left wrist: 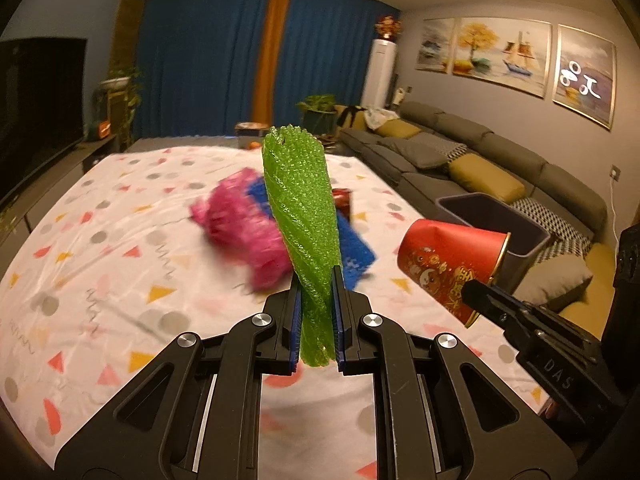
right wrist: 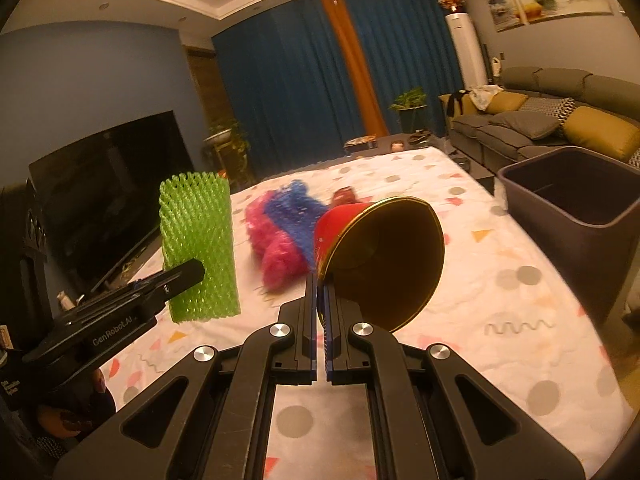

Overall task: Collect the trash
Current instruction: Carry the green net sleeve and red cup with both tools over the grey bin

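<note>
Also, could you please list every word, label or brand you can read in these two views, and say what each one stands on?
"GenRobot.AI": on the body of the left gripper, seen from the right wrist view.
"DAS": on the body of the right gripper, seen from the left wrist view.
Gold characters on the red paper cup: too blurred to read.
Small white label at the left edge of the right wrist view, on the left gripper's handle: too small to read.
</note>
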